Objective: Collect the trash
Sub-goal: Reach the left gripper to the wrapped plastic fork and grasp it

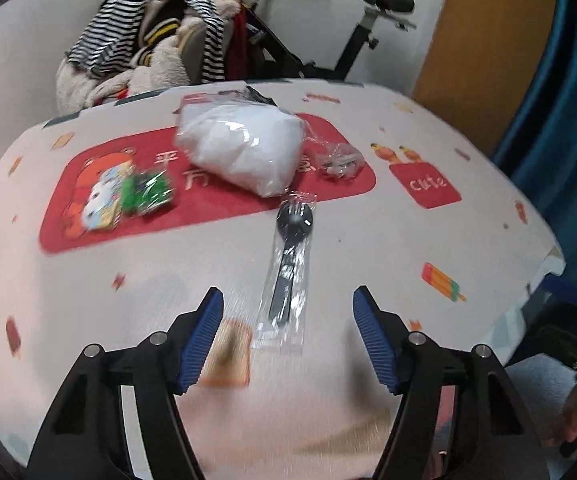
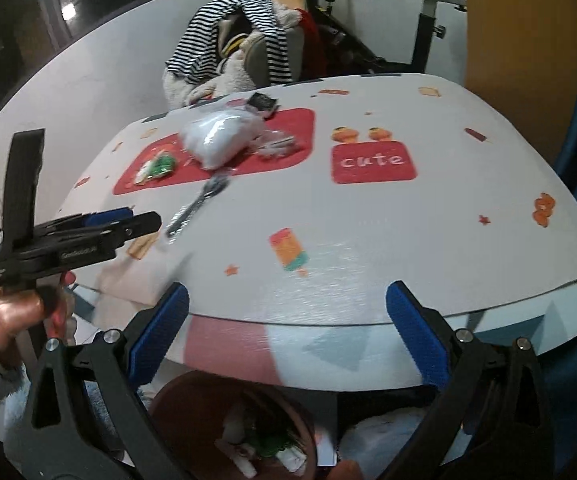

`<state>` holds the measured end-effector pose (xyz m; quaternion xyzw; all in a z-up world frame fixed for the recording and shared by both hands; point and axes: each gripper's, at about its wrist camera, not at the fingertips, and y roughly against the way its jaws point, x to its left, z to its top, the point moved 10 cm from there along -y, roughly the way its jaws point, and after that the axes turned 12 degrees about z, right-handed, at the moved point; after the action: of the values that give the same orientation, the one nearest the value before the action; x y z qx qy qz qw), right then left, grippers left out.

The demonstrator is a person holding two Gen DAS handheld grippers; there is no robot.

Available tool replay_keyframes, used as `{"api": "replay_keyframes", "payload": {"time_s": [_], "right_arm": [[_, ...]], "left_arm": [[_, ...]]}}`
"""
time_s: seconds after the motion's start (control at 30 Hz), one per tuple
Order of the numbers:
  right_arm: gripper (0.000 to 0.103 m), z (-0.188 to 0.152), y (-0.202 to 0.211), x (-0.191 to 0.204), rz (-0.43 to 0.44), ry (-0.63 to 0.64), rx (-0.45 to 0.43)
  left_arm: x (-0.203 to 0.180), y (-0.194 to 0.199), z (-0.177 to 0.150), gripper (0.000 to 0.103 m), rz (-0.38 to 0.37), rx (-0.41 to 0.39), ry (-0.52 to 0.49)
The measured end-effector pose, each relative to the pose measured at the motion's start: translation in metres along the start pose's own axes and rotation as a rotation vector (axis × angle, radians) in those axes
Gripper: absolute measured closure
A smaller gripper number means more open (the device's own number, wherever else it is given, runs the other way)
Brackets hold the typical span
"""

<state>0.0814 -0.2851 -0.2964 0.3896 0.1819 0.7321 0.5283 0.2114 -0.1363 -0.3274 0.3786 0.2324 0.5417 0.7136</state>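
Trash still out on the round white printed table [image 1: 368, 240], all placed relative to its big red panel [image 1: 216, 208]. Largest: bulging white plastic bag [image 1: 244, 148] on the panel's upper middle. Flat green-and-orange snack packet [image 1: 128, 196] on the panel's left end. Small crumpled clear wrapper [image 1: 338, 162] on its right end, just beside the bag. Black plastic spork in a clear sleeve [image 1: 288, 264], head touching the panel's lower edge, handle running off it toward the left gripper [image 1: 288, 300].

Key relation: spork lies dead ahead of the left gripper, long axis roughly along the fingers, handle end between the wide-apart jaws. My read: next pick is the spork, left side; a pinch across the handle needs no wrist turn.

Right gripper [image 2: 288, 300] also spread wide, holding nothing, hanging at the table's near edge, well apart from the panel. Left is clearly nearer.

Only the right wrist view shows the brown round bin [image 2: 232, 420] below the table edge, scraps already in it, and the left gripper side-on. Left view shows spork alignment; bin not in it.
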Motion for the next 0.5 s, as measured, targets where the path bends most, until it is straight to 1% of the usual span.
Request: {"api": "replay_keyframes", "payload": {"time_s": [0.07,0.17,0.23,0.27,0.3,0.33,0.37,0.43,0.5], "right_arm": [[0.006,0.003,0.001,-0.01,-0.008,-0.023,-0.013],[0.006,0.009,-0.001,-0.022,-0.013,-0.05,-0.025],[0.006,0.013,-0.002,-0.027,-0.017,-0.061,-0.031],[0.006,0.015,-0.002,-0.028,-0.018,-0.062,-0.032],[0.006,0.017,-0.002,-0.029,-0.017,-0.064,-0.034],[0.006,0.02,-0.003,-0.029,-0.014,-0.066,-0.037],[0.006,0.025,-0.004,-0.03,-0.012,-0.069,-0.046],[0.006,0.036,-0.007,-0.03,-0.006,-0.061,-0.063],[0.006,0.044,-0.011,-0.028,-0.007,-0.056,-0.072]], "left_arm": [[-0.003,-0.013,0.005,0.037,0.002,0.025,0.003],[-0.003,-0.026,0.011,0.038,0.014,0.041,0.007],[-0.008,-0.032,0.009,0.053,0.023,0.055,-0.028],[-0.01,-0.034,0.007,0.079,0.03,0.063,-0.054],[-0.011,-0.035,0.003,0.092,0.054,0.064,-0.093],[-0.011,-0.033,0.001,0.092,0.069,0.043,-0.121],[-0.011,-0.031,-0.002,0.092,0.058,0.035,-0.131],[-0.008,-0.026,-0.006,0.092,0.029,0.035,-0.107],[-0.002,-0.018,-0.009,0.092,-0.005,0.03,-0.052]]}}
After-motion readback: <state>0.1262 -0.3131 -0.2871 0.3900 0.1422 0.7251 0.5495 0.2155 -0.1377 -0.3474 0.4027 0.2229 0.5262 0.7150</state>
